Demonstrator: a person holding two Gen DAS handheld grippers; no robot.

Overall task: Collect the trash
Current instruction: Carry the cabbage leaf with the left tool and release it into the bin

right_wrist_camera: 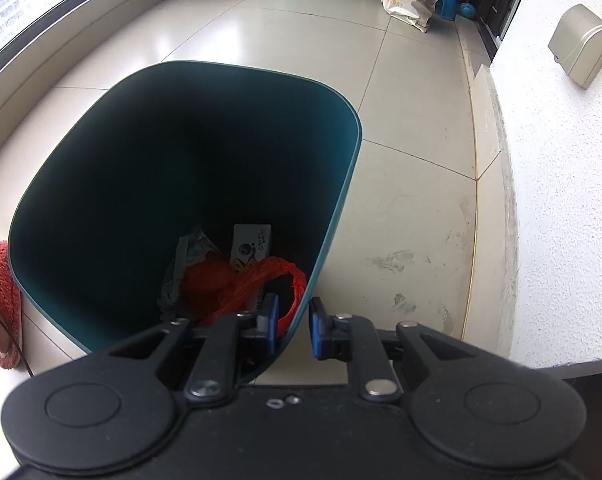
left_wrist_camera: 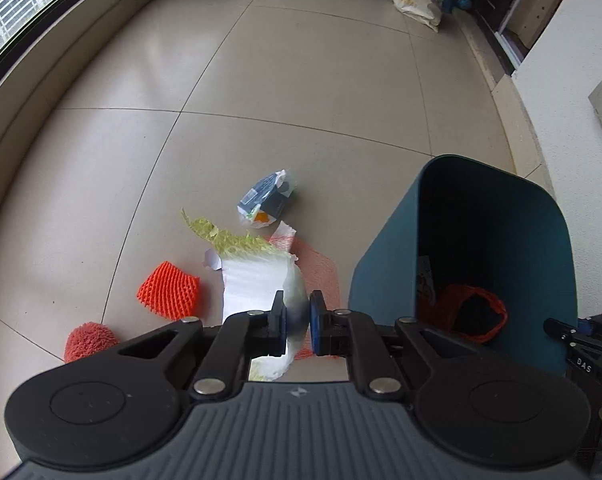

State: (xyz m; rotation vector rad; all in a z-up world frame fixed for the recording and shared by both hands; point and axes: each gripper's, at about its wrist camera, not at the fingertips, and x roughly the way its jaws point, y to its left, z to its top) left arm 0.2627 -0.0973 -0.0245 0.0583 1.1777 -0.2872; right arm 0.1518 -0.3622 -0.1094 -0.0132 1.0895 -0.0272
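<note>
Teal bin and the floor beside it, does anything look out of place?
Yes. The teal plastic bin stands upright, but litter remains on the tiled floor: an orange foam net, a crumpled blue carton and pale red mesh.

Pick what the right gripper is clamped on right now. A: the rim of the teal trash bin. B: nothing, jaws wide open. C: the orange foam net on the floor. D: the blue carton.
A: in the right wrist view the right gripper has one blue pad inside and one outside the wall of the teal trash bin, nearly shut on its rim, while the orange foam net and blue carton lie on the floor.
</note>
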